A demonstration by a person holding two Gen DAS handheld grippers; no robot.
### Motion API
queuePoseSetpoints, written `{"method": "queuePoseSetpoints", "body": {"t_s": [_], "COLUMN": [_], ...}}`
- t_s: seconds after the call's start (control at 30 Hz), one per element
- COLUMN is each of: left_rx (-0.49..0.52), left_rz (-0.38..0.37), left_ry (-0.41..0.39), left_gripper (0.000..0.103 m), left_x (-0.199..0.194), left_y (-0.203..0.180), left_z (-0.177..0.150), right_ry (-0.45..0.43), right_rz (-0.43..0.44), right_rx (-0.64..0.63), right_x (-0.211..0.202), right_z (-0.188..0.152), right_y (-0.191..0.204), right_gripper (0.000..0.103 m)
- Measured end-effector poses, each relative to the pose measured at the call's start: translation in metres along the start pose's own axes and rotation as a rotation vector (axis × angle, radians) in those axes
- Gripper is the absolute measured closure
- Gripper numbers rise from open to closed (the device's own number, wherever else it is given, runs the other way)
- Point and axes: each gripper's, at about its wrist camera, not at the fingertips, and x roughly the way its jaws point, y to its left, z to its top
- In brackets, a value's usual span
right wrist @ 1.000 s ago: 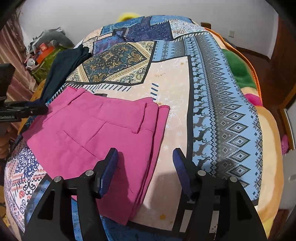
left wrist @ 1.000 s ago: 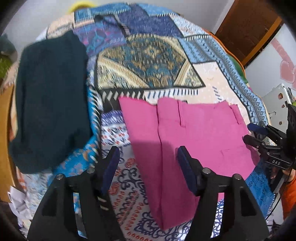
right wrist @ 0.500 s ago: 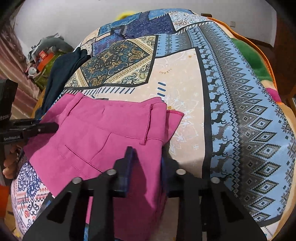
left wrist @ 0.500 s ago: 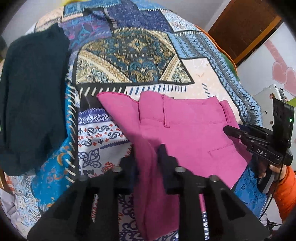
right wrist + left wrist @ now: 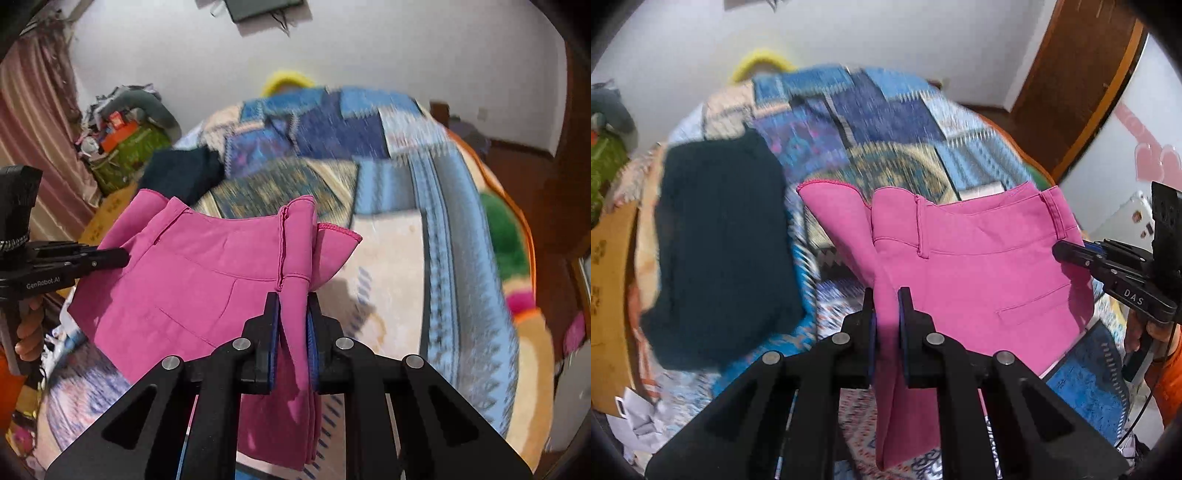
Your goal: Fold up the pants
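Observation:
The pink pants (image 5: 979, 266) hang folded between my two grippers, lifted off the patterned bedspread (image 5: 886, 122). My left gripper (image 5: 886, 306) is shut on their left edge, with cloth bunched between the fingers. My right gripper (image 5: 293, 314) is shut on the right edge of the pants (image 5: 207, 273), near the waistband seam. The right gripper also shows at the right of the left wrist view (image 5: 1067, 254), and the left gripper shows at the left of the right wrist view (image 5: 118, 256).
A dark teal garment (image 5: 720, 251) lies on the bed's left side, also seen in the right wrist view (image 5: 184, 173). A cardboard box (image 5: 609, 288) stands at the left bed edge. Clutter (image 5: 122, 136) lies by the curtain. A wooden door (image 5: 1078, 81) is at the right.
Both grippers went from open to shut on the pants' side edges. They then lifted the pants off the bedspread, and both views tilted up toward the wall.

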Motion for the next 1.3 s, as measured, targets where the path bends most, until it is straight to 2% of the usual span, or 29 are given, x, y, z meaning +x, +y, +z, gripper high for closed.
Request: {"method": "queuePoseSetpoints", "body": {"t_s": [0.33, 0.63, 0.8, 1.0, 1.2, 1.3], "left_rx": [-0.026, -0.144, -0.212, -0.309, -0.352, -0.353], "left_rz": [0.132, 0.186, 0.224, 0.242, 0.26, 0.257], "left_ry": [-0.183, -0.227, -0.21, -0.148, -0.044, -0.021], "left_gripper": [0.093, 0.093, 0.093, 0.093, 0.092, 0.087], "left_x": [-0.071, -0.082, -0.064, -0.018, 0.035, 0.049], "left_y": [0.051, 0.128, 0.174, 0.225, 0.256, 0.264], "left_z": [0.023, 0.03, 0.023, 0.002, -0.019, -0.028], "right_ry": [-0.133, -0.166, -0.137, -0.073, 0.027, 0.046], "right_rz": [0.041, 0.074, 0.089, 0.101, 0.093, 0.07], "right_rx": [-0.102, -0.173, -0.187, -0.201, -0.203, -0.204], "right_x": [0.0, 0.038, 0.073, 0.125, 0.174, 0.185], "right_z": [0.07, 0.106, 0.114, 0.109, 0.093, 0.085], "right_y": [0.06, 0.113, 0.138, 0.16, 0.168, 0.167], "right_gripper": [0.091, 0.091, 0.091, 0.091, 0.091, 0.09]}}
